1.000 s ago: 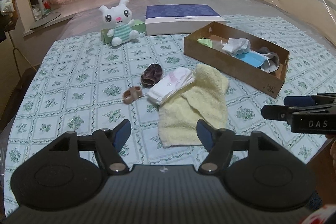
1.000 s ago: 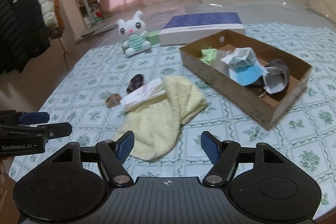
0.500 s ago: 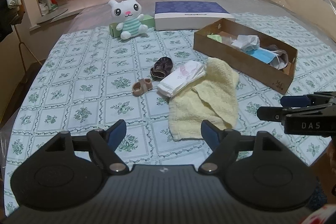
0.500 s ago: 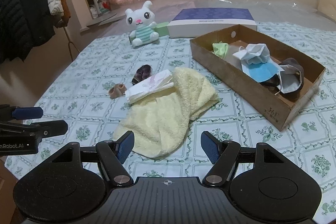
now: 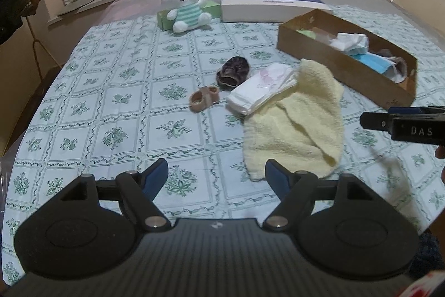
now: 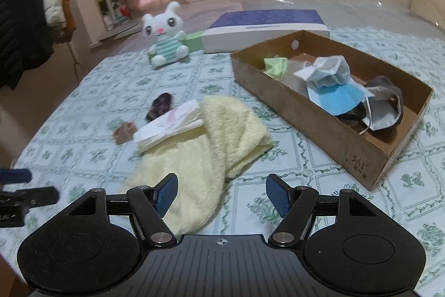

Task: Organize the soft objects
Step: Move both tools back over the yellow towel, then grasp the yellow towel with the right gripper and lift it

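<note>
Both grippers hang released above the bed: left gripper (image 5: 216, 176) just short of the crumpled pale-yellow terry towel (image 5: 294, 127), right gripper (image 6: 222, 191) over its near edge.

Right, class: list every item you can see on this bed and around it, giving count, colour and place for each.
Towel: one, pale yellow, crumpled mid-bed.
Folded cloth: one, white, lying partly on the towel.
Dark pouch: one, brown, left of the cloth.
Small tan item: one, near the pouch.
Cardboard box: one, brown, right; holds face masks.
Plush bunny: one, white, far end.
Green box: one, behind the bunny.
Flat box: one, blue-white, far end.
Jackets: several, hanging left.
Left gripper: fingers open.
Right gripper: fingers open.
</note>
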{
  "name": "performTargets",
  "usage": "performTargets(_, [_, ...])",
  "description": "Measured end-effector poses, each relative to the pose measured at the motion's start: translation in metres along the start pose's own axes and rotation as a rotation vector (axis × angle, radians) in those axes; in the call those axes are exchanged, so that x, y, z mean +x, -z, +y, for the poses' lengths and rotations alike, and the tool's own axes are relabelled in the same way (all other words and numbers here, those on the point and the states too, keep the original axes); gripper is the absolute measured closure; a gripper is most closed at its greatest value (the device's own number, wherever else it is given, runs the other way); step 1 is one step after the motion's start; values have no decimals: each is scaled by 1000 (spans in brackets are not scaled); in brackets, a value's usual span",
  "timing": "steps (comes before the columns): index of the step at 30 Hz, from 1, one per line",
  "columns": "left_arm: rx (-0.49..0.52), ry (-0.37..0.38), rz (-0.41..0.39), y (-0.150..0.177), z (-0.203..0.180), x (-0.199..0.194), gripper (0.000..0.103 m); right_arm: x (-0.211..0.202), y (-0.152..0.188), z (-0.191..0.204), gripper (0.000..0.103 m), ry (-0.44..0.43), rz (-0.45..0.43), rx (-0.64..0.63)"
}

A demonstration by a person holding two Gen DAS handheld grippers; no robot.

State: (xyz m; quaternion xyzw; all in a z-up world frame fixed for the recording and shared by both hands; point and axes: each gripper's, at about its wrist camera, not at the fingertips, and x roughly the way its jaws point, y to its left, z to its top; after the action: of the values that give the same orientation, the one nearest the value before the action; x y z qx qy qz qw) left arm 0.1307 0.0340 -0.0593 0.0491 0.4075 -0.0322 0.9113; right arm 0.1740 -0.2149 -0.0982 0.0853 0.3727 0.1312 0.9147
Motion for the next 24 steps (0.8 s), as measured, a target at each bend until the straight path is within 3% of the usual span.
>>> performTargets(8, [-22, -21, 25, -6, 10, 27, 30, 58, -4, -22, 33, -4, -4, 108])
performTargets(19, [-32, -31, 66, -10, 16, 61, 35, 102, -12, -39, 34, -27, -46, 174])
performTargets(22, [-32, -31, 71, -10, 16, 65, 36, 101, -9, -37, 85, -65, -70, 119])
performTargets(24, [-32, -30, 73, -9, 16, 66, 38, 93, -8, -37, 87, -60, -89, 94])
